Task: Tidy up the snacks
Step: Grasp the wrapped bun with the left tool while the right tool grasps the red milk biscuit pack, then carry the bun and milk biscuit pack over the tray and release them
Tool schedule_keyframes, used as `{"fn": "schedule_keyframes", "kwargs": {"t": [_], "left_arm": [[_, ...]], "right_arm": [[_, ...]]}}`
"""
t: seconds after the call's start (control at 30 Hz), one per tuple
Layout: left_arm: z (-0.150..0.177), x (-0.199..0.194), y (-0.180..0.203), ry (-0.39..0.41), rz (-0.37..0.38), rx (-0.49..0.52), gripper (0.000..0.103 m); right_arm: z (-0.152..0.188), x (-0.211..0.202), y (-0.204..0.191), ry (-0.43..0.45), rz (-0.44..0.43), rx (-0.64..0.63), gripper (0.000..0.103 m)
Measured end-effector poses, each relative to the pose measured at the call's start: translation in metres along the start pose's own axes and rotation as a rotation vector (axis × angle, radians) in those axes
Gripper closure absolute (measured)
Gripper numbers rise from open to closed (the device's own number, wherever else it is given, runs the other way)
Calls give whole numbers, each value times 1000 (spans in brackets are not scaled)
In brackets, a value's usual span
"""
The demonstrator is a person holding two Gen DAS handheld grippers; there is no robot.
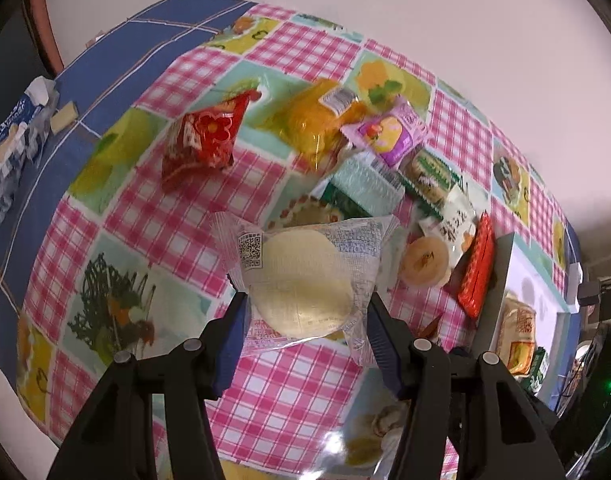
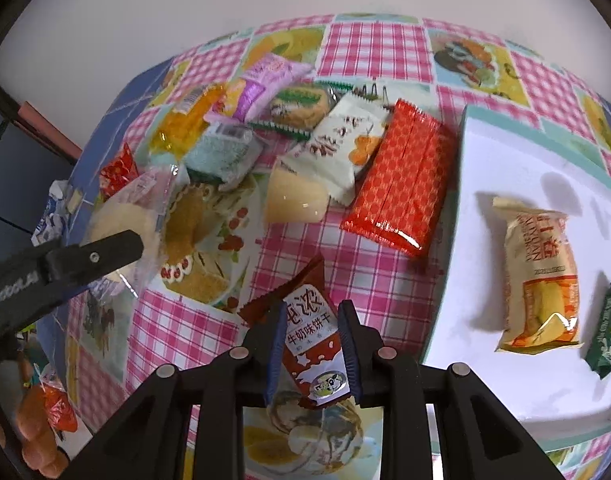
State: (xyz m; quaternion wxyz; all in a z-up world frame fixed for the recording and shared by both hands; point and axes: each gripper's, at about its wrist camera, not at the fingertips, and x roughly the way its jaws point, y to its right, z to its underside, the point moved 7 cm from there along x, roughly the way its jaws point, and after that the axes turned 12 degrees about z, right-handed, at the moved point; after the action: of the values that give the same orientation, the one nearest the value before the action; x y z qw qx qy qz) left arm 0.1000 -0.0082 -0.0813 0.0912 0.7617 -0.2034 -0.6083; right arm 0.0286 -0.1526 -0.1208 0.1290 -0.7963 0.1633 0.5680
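Note:
My left gripper (image 1: 305,304) is shut on a clear-wrapped round pale cake (image 1: 301,280) and holds it above the checked tablecloth; this gripper also shows in the right wrist view (image 2: 117,246). My right gripper (image 2: 313,312) is shut on a brown milk biscuit packet (image 2: 311,336), just left of the white tray (image 2: 505,152). A pile of snacks lies behind: a red wafer pack (image 2: 401,184), a white packet (image 2: 345,148), a purple packet (image 1: 389,134), an orange jelly bag (image 1: 313,120), a red packet (image 1: 205,140).
The white tray (image 1: 545,280) holds a yellow bread packet (image 2: 537,276) and a dark green packet (image 2: 607,332). A blue cloth (image 1: 105,64) at the left carries a blue-white wrapper (image 1: 13,136). A white wall stands behind the table.

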Motion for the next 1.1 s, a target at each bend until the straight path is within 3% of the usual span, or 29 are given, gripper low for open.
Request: {"fn": "schedule_keyframes", "kwargs": {"t": [0.1,0.17,0.2,0.47,0.8,0.9,1.1], "left_arm": [[7,2,1,-11,5,-1,44],[11,3,2,-20,6,-1,44],[12,4,2,-24,8,-1,44],[12,11,3,-43,10,-5,44],[11,14,3,-49,3,-7,43],[11,16,4,-49,1,-3,43],[12,23,4,-62,-4,-4,43]], "right_arm": [[1,4,1,-10,-14,8,67],[2,5,2,-14,-8,6,53],[3,5,2,-14,-5,7,51],[11,6,-13,-31,11,-69,50],[17,26,-13,-43,190,-140,49],[16,27,-10,-39,190,-103,49],[16,27,-23,-21,187,-148,52]]}}
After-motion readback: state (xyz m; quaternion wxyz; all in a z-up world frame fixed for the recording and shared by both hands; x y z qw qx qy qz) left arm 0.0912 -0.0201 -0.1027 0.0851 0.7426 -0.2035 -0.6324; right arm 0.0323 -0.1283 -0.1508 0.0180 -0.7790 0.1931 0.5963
